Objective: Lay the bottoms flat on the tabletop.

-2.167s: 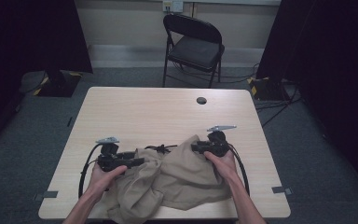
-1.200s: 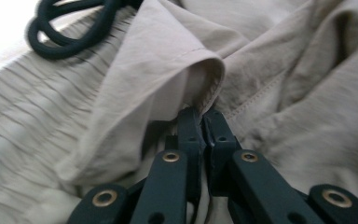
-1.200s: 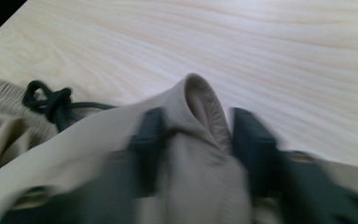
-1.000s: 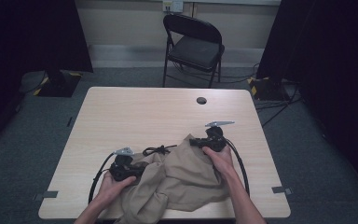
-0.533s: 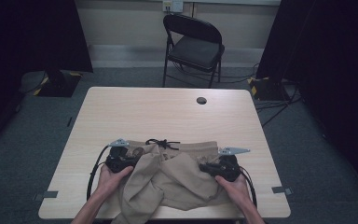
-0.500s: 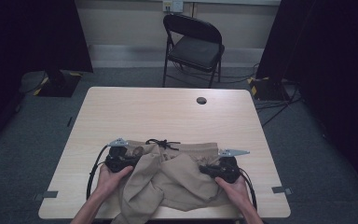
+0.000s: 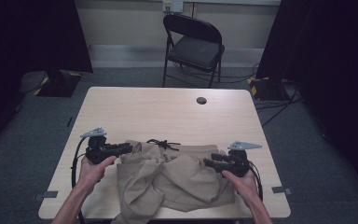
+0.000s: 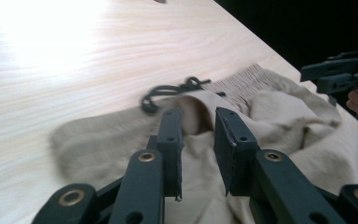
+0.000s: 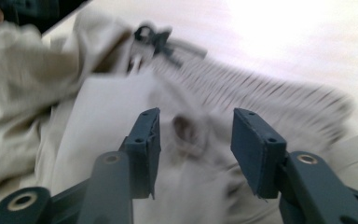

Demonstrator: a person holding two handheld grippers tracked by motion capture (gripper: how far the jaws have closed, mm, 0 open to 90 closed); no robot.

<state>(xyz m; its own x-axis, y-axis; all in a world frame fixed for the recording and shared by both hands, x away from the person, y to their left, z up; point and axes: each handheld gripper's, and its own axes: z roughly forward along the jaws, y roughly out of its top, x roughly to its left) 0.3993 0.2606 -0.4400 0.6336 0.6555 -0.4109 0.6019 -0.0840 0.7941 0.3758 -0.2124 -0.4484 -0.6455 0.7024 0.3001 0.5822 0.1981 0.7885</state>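
A tan garment with an elastic waistband and a black drawstring lies crumpled at the near edge of the light wooden table. My left gripper is at the garment's left edge and points right. Its jaws have just been opening and stand apart over the cloth, with nothing pinched in my left gripper. My right gripper rests at the garment's right side and points left. Its jaws have also just been opening; in its own blurred view my right gripper hangs open above the waistband.
A small dark round disc sits in the tabletop at the far right. Behind the table stands a black folding chair. Dark curtains flank the room, and cables lie on the floor at the right.
Both grippers pulled apart and spread the waistband across the table, the right one coming nearer and to the right. Both pairs of jaws have opened and the cloth has dropped flat.
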